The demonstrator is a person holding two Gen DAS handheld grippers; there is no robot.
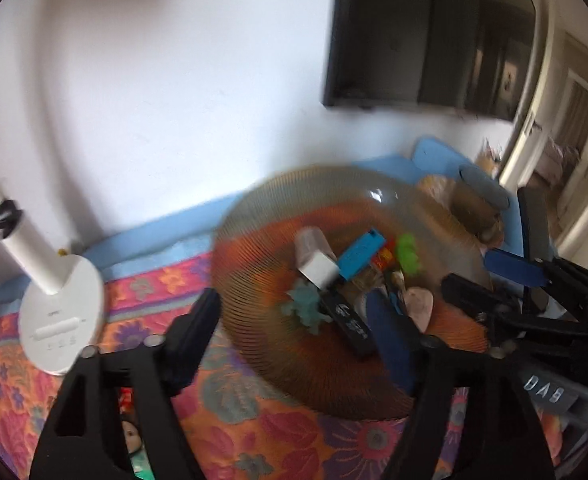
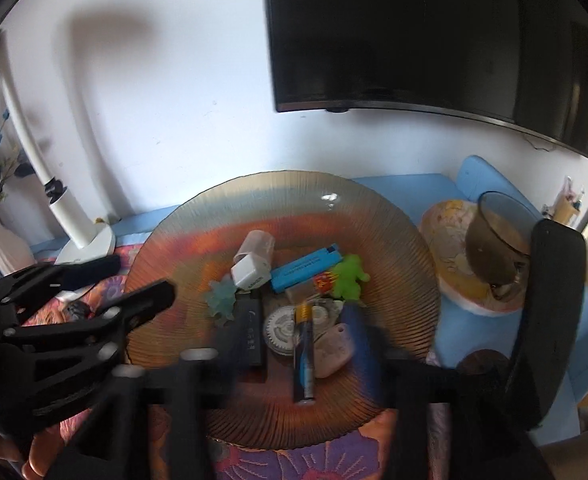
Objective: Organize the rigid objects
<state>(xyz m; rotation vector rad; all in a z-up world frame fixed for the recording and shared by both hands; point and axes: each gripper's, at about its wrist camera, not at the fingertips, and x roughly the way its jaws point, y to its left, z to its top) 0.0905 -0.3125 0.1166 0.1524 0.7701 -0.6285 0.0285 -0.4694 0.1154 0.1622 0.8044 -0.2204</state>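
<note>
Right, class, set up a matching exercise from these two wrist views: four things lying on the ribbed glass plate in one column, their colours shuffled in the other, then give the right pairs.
Things
1. lighter
2. frog figure
3. cube-shaped charger
4. long flat stick

Colours
A. white
B. black
C. blue
D. bright green

Pairs: 1-C, 2-D, 3-A, 4-B. All four lie on the plate.
</note>
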